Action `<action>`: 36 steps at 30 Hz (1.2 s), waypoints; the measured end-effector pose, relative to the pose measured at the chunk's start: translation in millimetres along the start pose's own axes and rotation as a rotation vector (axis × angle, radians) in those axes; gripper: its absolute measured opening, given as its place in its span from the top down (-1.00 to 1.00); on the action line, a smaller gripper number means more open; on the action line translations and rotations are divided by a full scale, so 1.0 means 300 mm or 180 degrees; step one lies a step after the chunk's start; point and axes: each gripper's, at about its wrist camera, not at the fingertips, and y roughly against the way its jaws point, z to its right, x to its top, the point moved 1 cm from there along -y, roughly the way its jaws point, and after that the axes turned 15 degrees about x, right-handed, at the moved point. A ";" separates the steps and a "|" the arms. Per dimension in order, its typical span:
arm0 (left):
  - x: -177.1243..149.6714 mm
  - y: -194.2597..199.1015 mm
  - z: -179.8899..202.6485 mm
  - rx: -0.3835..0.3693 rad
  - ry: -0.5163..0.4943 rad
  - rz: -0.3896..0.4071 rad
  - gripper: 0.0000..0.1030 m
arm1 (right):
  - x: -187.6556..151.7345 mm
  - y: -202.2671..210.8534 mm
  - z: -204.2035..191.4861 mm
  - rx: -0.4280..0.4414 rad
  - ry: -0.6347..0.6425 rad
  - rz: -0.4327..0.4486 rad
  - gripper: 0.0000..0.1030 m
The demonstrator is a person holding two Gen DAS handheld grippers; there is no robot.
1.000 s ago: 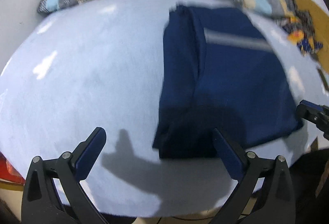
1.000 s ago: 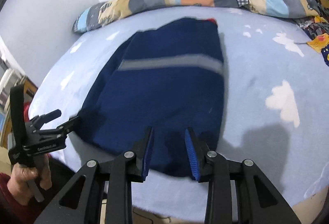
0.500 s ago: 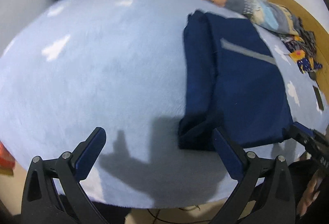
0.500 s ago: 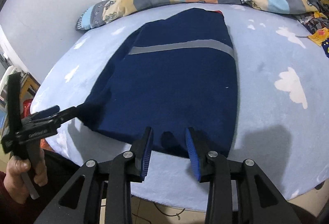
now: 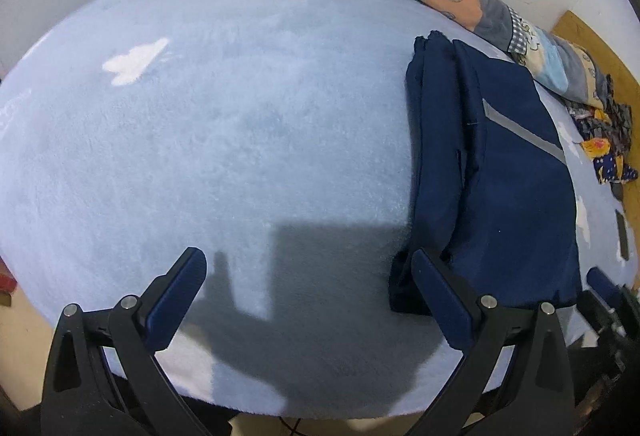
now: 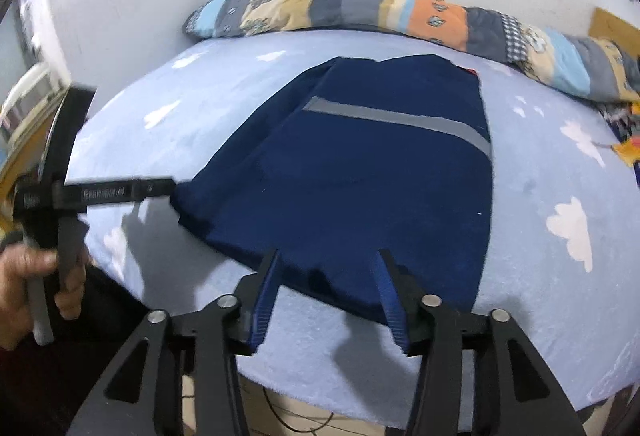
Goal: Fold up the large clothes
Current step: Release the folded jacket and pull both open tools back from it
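A navy garment with a grey stripe [image 6: 360,164] lies folded lengthwise on the light blue bed; it also shows at the right of the left wrist view [image 5: 500,176]. My left gripper [image 5: 308,268] is wide open and empty, its right finger just at the garment's near left corner. In the right wrist view the left gripper [image 6: 160,188] reaches that same corner from the left. My right gripper [image 6: 328,268] is open over the garment's near hem, with cloth between the fingers but not clamped.
The bed's blue cloud-print cover [image 5: 200,136] spreads wide to the left of the garment. A patchwork bolster [image 6: 400,16] runs along the far wall. Patterned clothes [image 5: 604,140] lie at the far right. The bed's near edge is just below both grippers.
My left gripper has swung left and back, so the garment now sits at the right of its view. My right gripper has opened wider over the near hem.
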 end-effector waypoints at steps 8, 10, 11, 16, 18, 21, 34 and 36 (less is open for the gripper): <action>0.002 0.063 0.077 0.0259 -0.0412 0.0452 -1.00 | 0.026 0.019 0.041 -0.0038 -0.0184 0.0164 -0.23; 0.002 0.073 0.091 0.0309 -0.0485 0.0534 -1.00 | 0.024 0.012 0.039 -0.0037 -0.0180 0.0141 -0.23; 0.000 0.078 0.095 0.0321 -0.0507 0.0561 -1.00 | 0.024 0.010 0.036 -0.0037 -0.0167 0.0135 -0.23; 0.002 0.092 0.111 0.0360 -0.0574 0.0646 -1.00 | 0.026 0.003 0.013 -0.0047 -0.0071 0.0121 -0.23; 0.002 0.095 0.114 0.0382 -0.0584 0.0676 -1.00 | 0.026 0.003 0.010 -0.0066 -0.0060 0.0128 -0.23; -0.002 0.107 0.124 0.0405 -0.0619 0.0734 -1.00 | 0.025 0.004 0.012 -0.0069 -0.0076 0.0126 -0.23; -0.107 0.361 0.224 0.0234 -0.0703 0.1266 -1.00 | -0.002 0.156 -0.006 -0.0457 -0.0145 0.0444 -0.58; -0.142 0.400 0.233 0.0151 -0.0734 0.1214 -1.00 | -0.033 0.211 -0.015 -0.0539 -0.0174 0.0510 -0.62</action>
